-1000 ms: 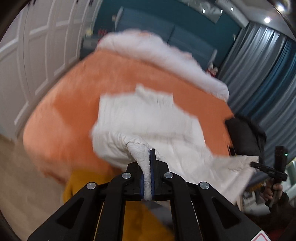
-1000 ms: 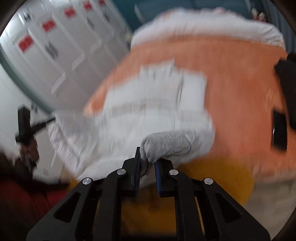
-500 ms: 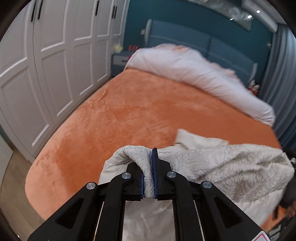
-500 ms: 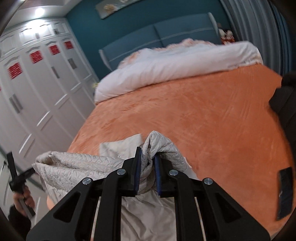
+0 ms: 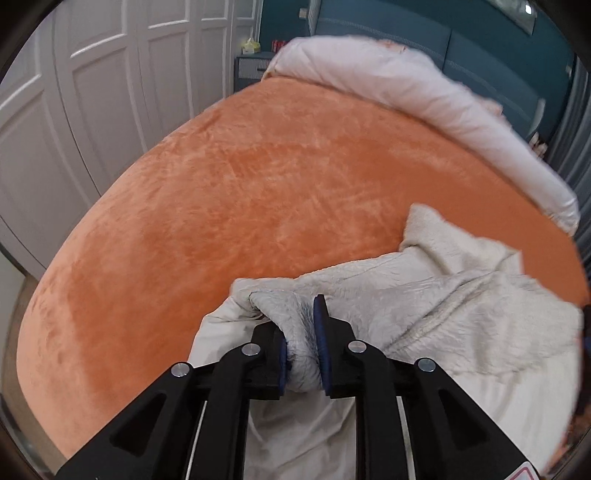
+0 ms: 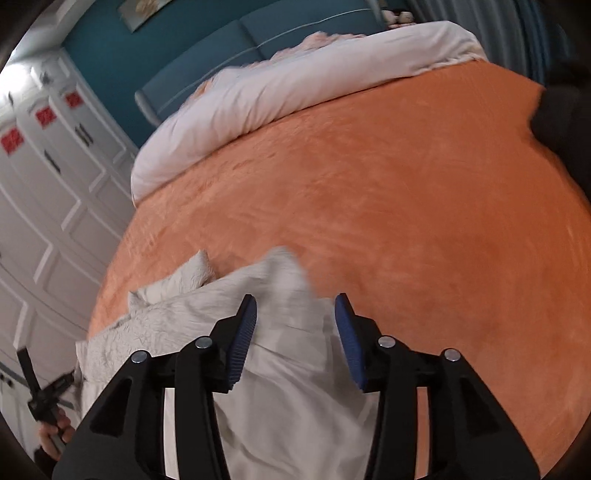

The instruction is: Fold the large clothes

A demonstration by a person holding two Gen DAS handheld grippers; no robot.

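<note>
Left fingers (image 5: 317, 334) pinch the garment (image 5: 443, 314); right fingers (image 6: 349, 332) stand apart

1. You get soft, even indoor light in both views, with no hard shadows on the orange bed (image 5: 258, 192).
2. A ceiling lamp (image 5: 526, 6) glares at the left view's top right; the wardrobe (image 6: 22, 81) is washed out at the right view's upper left.
3. Fisheye bends the wardrobe and bed outline; corners go black.
4. Motion blur smears the garment (image 6: 288, 269) edge and the dark thing (image 6: 565, 122) at right.
</note>
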